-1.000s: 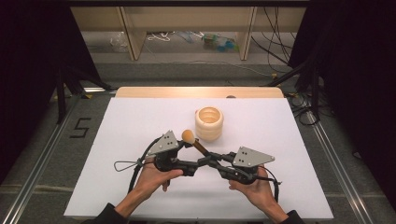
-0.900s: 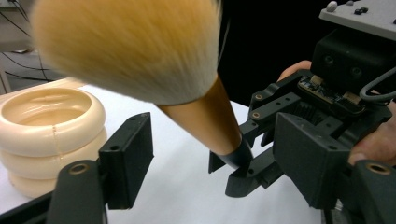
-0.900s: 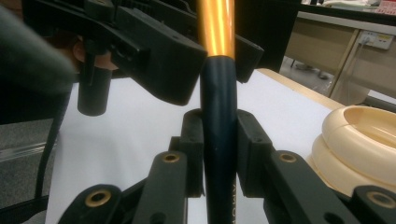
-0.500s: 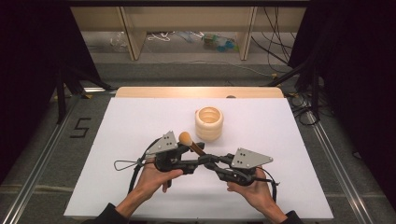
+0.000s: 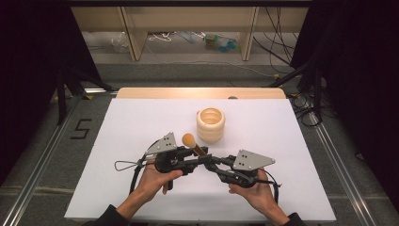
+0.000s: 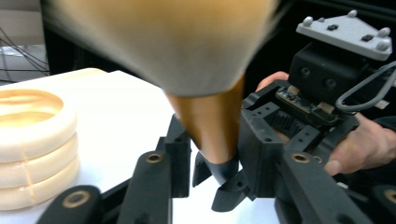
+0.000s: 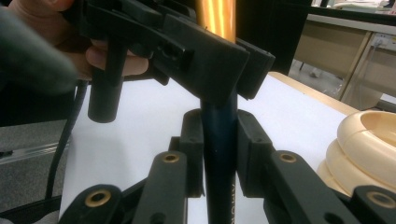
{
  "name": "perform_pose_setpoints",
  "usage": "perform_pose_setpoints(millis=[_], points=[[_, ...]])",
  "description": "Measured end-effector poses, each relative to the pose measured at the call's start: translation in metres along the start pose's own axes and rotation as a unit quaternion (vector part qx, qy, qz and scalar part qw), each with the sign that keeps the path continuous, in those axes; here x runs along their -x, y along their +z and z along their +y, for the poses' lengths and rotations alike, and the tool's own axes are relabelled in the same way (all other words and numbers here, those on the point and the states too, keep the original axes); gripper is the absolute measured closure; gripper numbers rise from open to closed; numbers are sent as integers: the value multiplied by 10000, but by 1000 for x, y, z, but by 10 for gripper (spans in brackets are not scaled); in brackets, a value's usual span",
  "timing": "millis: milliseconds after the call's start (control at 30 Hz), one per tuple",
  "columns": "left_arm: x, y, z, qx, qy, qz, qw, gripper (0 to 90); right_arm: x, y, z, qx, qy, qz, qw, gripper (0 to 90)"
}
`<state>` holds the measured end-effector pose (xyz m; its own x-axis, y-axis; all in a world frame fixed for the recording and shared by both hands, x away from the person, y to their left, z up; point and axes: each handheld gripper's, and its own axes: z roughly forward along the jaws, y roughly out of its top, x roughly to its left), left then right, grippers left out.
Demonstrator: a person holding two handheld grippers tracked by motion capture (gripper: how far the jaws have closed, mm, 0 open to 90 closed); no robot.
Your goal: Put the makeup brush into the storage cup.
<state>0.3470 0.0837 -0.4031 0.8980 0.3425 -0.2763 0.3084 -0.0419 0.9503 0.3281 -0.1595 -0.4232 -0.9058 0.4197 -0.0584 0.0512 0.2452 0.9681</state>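
Makeup brush [image 5: 194, 146] held up off white table [image 5: 117, 141] near the front middle, between both grippers, tilted with round tan head [image 5: 188, 140] up and to the left, dark handle end down and to the right. Right gripper [image 5: 212, 163] clenched on dark blue handle [image 7: 219, 140], pads pressing both sides in right gripper view. Left gripper [image 5: 200, 157] just been closing, jaws now pinched around golden collar [image 6: 210, 126] right above dark handle; pads look touching on both sides in left gripper view, so grasping brush too. Jaw tips of both grippers meeting at brush, almost touching each other, left one gripping higher on shaft than right one. Brush head huge and blurred at top of left gripper view [image 6: 159, 42]. Left hand [image 5: 155, 176] wrapped round left gripper body, right hand [image 5: 256, 188] under right gripper, forearms coming in from near edge. Cream ribbed cup [image 5: 210, 125] standing upright on table just far of brush head, slightly right, not touching brush or grippers; seen also at left in left gripper view [image 6: 32, 144] and at right in right gripper view [image 7: 369, 144]. Black cable loop [image 5: 124, 165] lying on table left of left hand. Wooden strip [image 5: 200, 92] along far table edge.
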Motion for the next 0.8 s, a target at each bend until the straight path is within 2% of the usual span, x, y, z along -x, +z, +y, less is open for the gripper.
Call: perform_pose_setpoints(millis=[100,300,367,433,467,500,533,633,700,767,800], points=[[0,0,0,25,-46,-107,9999,718,0,1,0,44,-9,37,10000,759],[0,0,0,52,-87,-153,9998,729,-1,0,1,30,-30,17,10000,759],[0,0,0,62,-42,-124,9999,730,0,1,0,70,0,56,10000,756],[0,0,1,65,-53,-134,9999,731,0,0,1,43,-47,-54,10000,752],[0,0,2,53,-23,-107,9999,731,0,-1,2,-12,-65,4,10000,736],[-1,-1,3,53,54,-84,9999,731,1,-1,3,21,-6,12,10000,678],[-2,-2,4,48,78,-75,9999,731,1,-3,3,18,41,-73,10000,630],[-6,-5,10,128,88,-37,9999,731,4,-7,4,-39,139,-120,9998,552],[-8,-6,13,125,47,115,9998,731,7,-11,5,-165,197,-207,9995,486],[-12,-7,18,140,158,182,9996,731,9,-16,4,-188,229,-316,9991,449],[-13,-8,19,160,94,259,9995,731,11,-18,4,-214,254,-375,9987,430]])
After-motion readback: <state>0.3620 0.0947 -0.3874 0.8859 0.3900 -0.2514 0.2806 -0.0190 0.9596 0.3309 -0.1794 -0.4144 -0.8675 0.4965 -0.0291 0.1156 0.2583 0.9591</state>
